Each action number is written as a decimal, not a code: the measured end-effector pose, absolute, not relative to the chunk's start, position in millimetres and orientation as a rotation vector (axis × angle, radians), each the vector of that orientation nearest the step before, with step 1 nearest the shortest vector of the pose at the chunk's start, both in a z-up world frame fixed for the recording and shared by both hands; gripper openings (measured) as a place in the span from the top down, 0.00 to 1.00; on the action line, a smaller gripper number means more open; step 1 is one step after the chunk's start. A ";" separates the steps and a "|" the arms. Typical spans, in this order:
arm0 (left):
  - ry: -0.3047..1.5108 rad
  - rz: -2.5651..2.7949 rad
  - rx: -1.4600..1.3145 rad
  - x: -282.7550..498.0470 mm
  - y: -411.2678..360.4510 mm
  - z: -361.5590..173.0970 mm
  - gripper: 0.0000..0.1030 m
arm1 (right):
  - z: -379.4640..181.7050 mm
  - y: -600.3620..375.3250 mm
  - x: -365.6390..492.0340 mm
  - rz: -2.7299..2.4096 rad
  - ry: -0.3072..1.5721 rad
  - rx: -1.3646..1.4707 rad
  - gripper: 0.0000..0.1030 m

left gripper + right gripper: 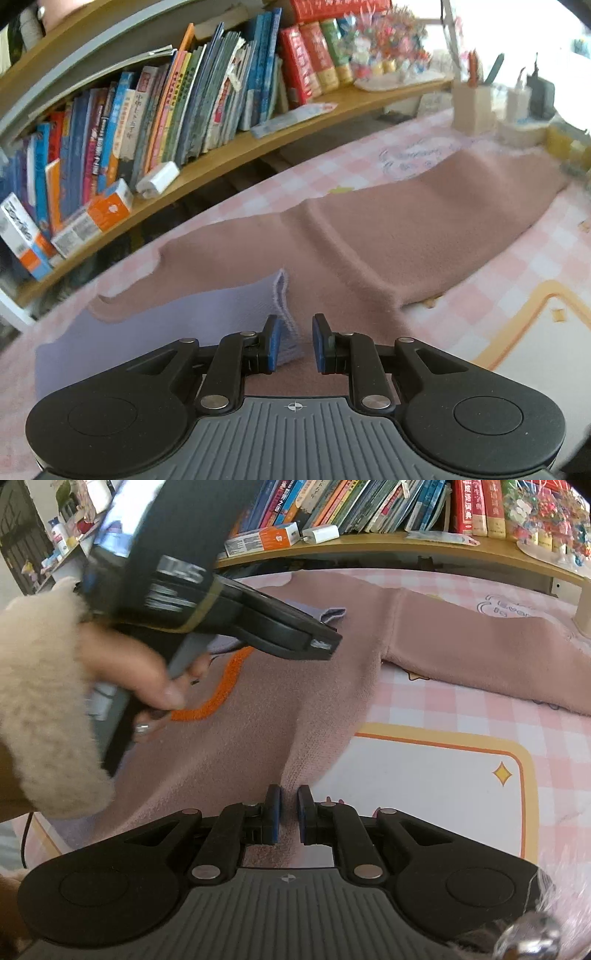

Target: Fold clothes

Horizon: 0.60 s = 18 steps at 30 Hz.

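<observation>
The soft, limp pink sweater (295, 709) drapes easily: right gripper (289, 818) is pinched on its hem, left gripper (294, 343) narrowly parted around the lilac cuff (284, 317), both sound holds.

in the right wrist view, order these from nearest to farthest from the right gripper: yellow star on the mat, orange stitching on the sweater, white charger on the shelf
From the right gripper:
1. Orange stitching, up and to the left on the pink sweater. The yellow star, right on the white mat, looks about as far; too close to call.
2. White charger, far back on the shelf under the books.
</observation>
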<state>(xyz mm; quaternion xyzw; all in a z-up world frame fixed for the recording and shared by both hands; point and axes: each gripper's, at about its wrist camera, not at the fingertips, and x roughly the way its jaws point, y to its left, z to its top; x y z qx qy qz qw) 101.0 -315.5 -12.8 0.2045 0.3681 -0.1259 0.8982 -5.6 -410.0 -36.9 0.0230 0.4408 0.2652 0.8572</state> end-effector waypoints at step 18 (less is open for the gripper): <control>0.631 -0.063 0.255 97.7 -217.1 44.3 0.97 | -37.3 -411.7 -4.7 0.533 0.931 0.069 0.91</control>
